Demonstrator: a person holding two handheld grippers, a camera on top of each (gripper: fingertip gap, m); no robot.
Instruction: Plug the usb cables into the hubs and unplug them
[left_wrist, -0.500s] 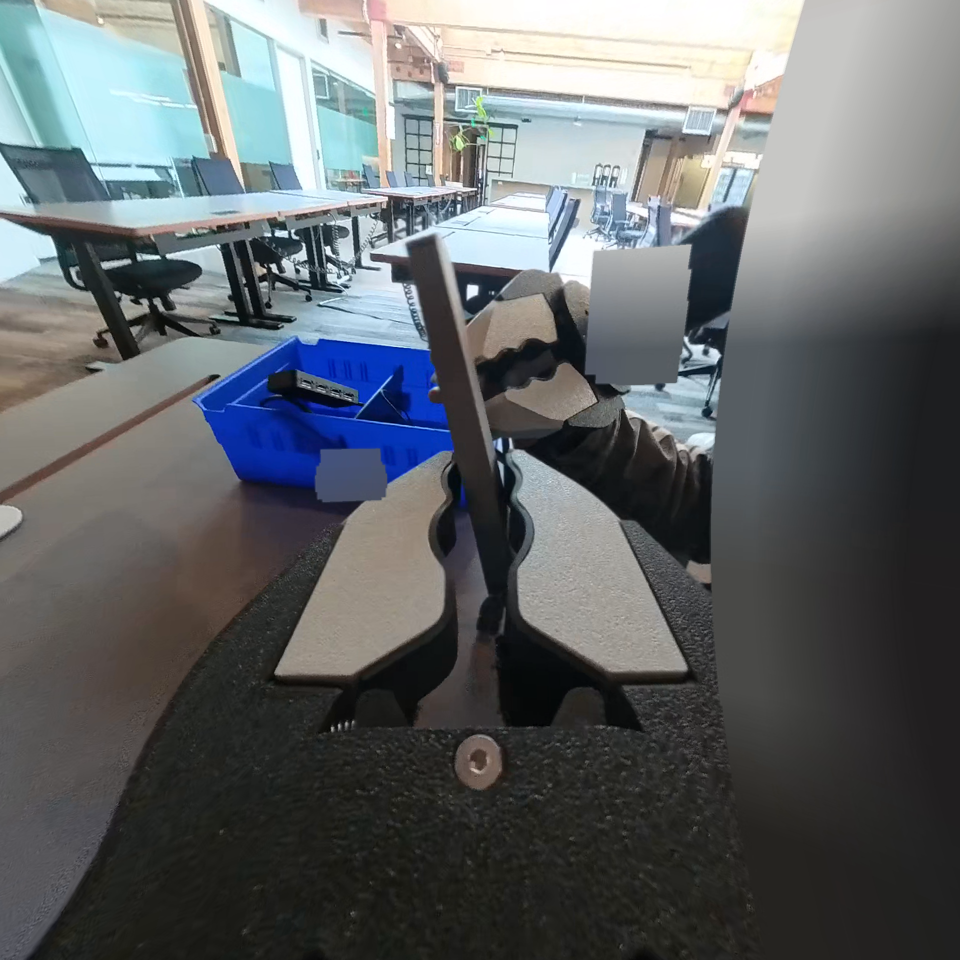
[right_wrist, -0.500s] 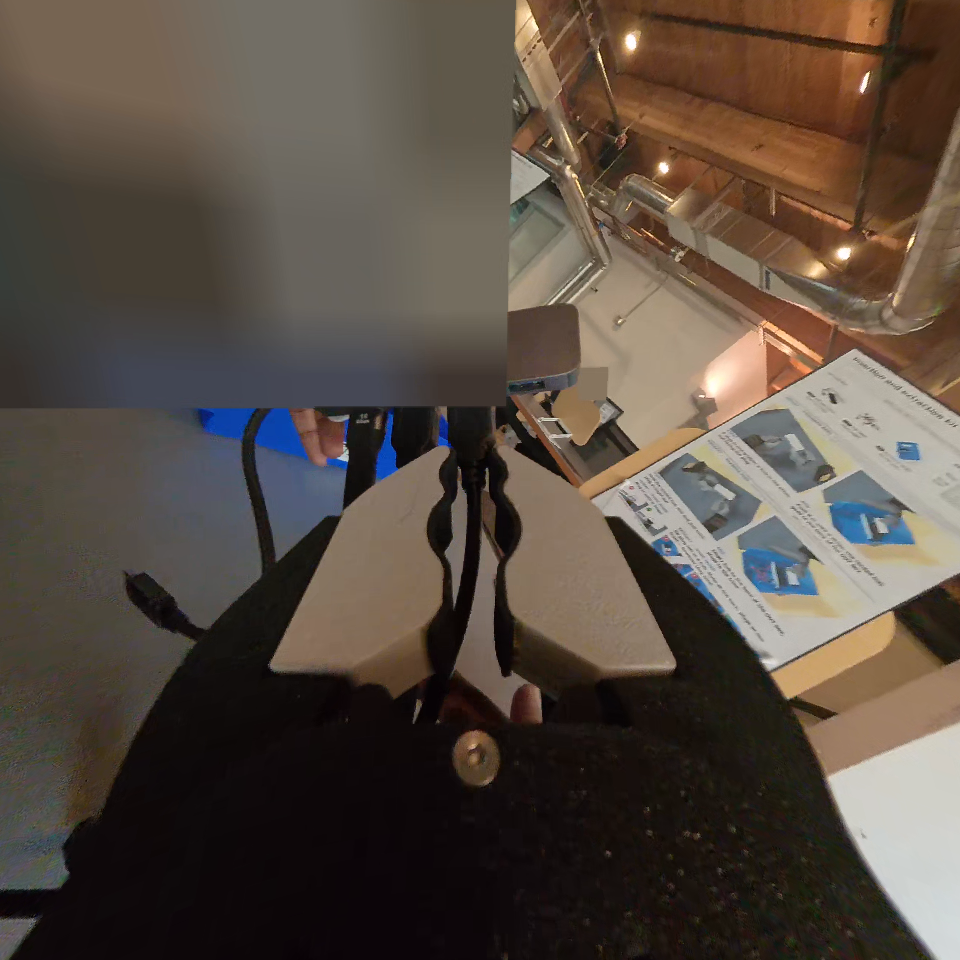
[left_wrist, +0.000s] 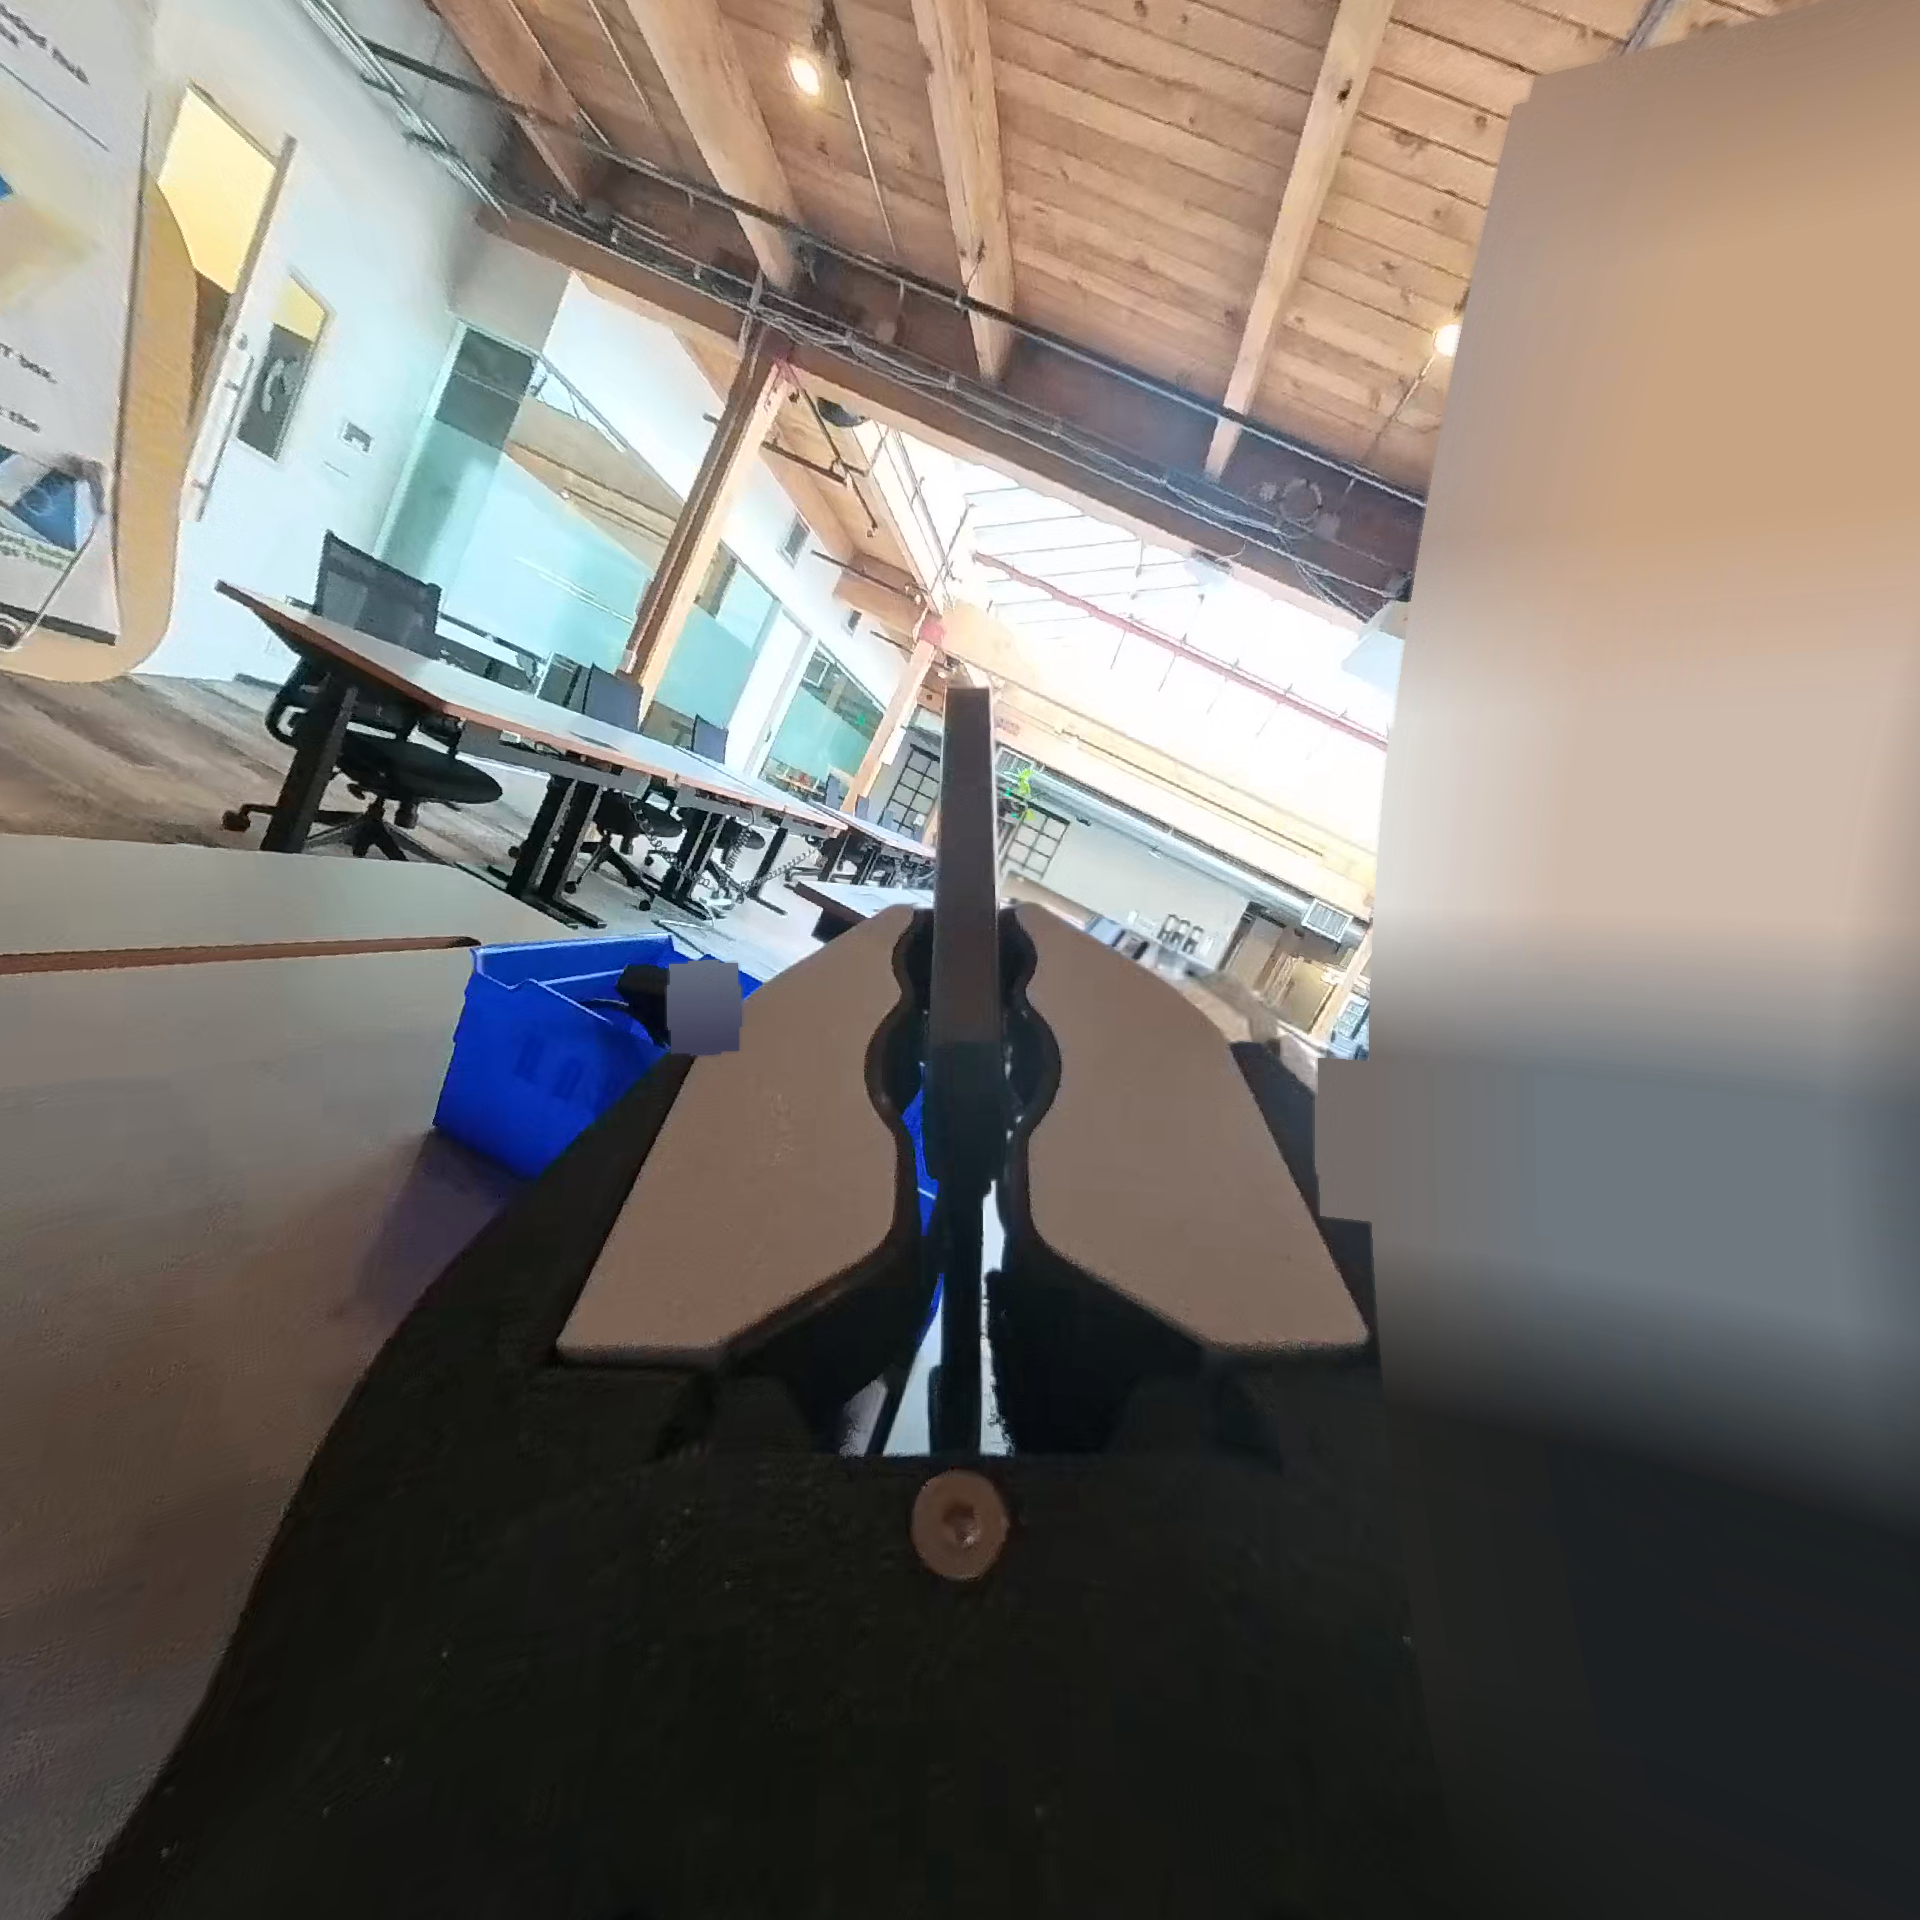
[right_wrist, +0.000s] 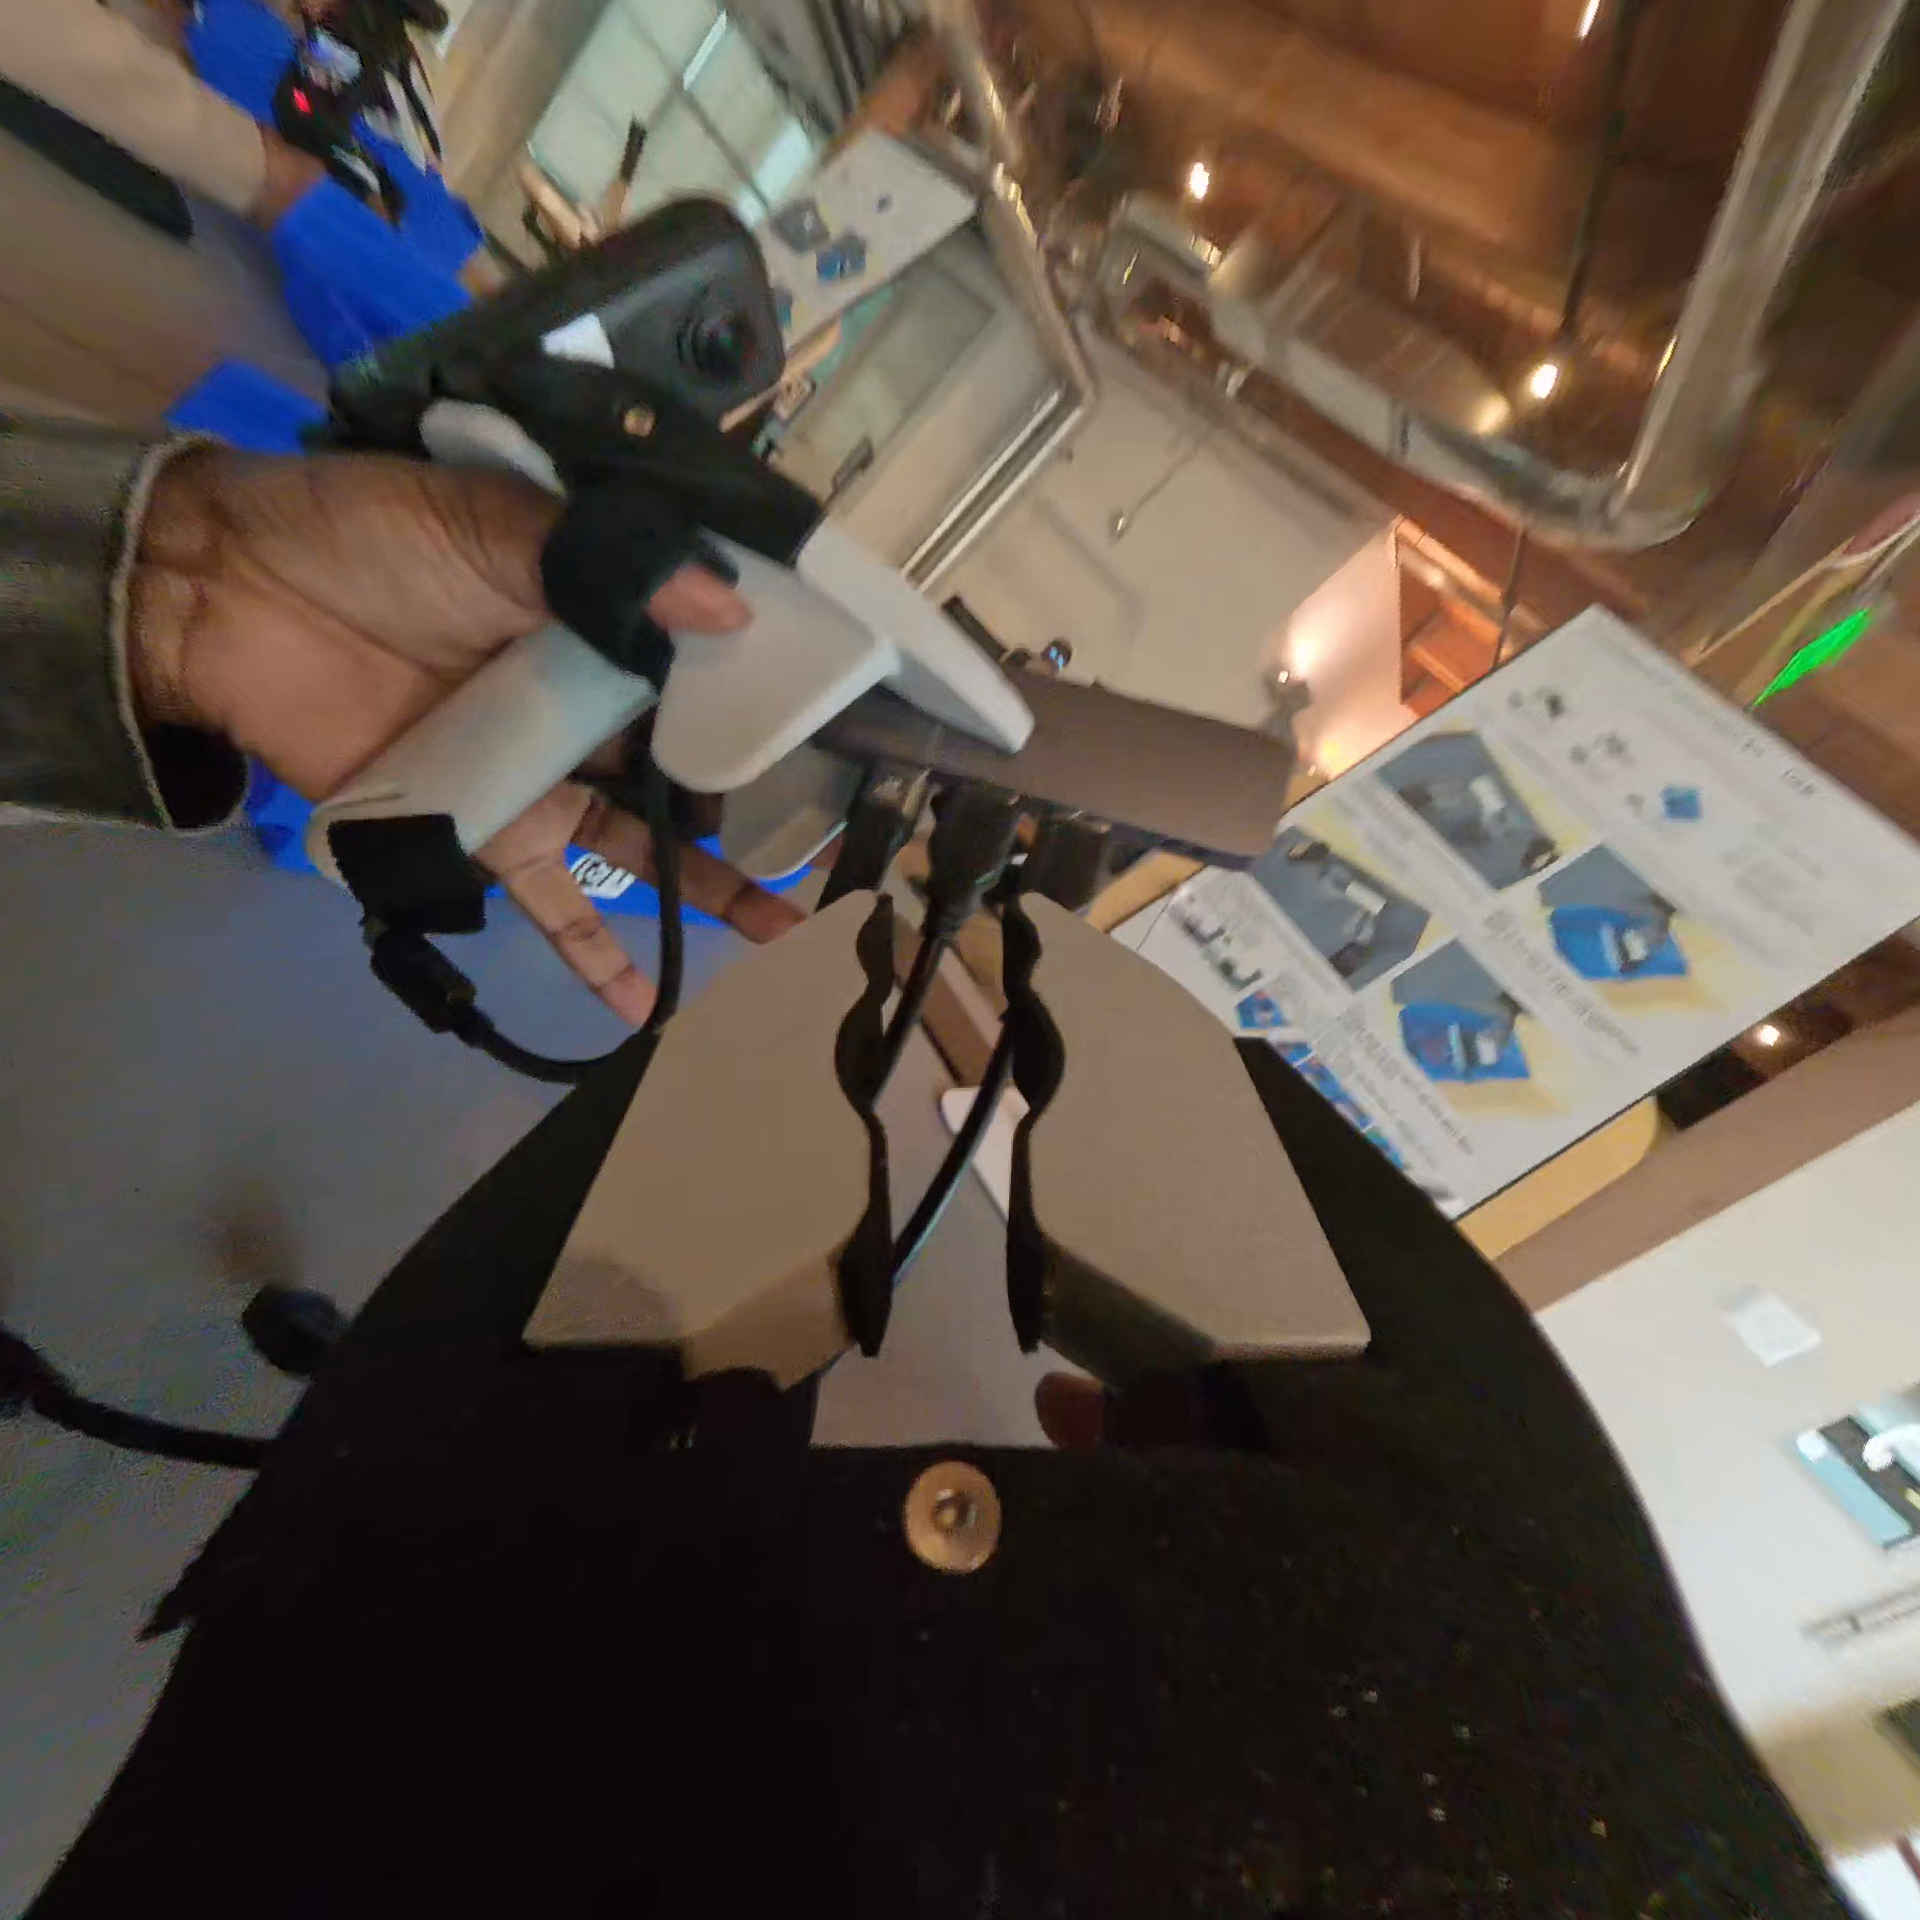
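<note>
My left gripper is shut on a slim grey USB hub, seen edge-on and standing up between the fingers. In the right wrist view the same hub is held in the air by the left gripper, in a person's hand. Three black USB plugs sit in its underside. My right gripper is just below those plugs with its jaws apart. One thin black cable runs loosely through the gap. The hub's own short lead hangs below the hand.
A blue bin stands on the brown table left of the left gripper. An instruction poster leans at the right. Another cable lies on the table at lower left. Office desks and chairs stand beyond. Tip to tip, the grippers are about 5 cm apart.
The right gripper was shut on the cable below the plug; its jaws now stand apart, with the plug in the hub. The left gripper has tilted upward with the hub.
</note>
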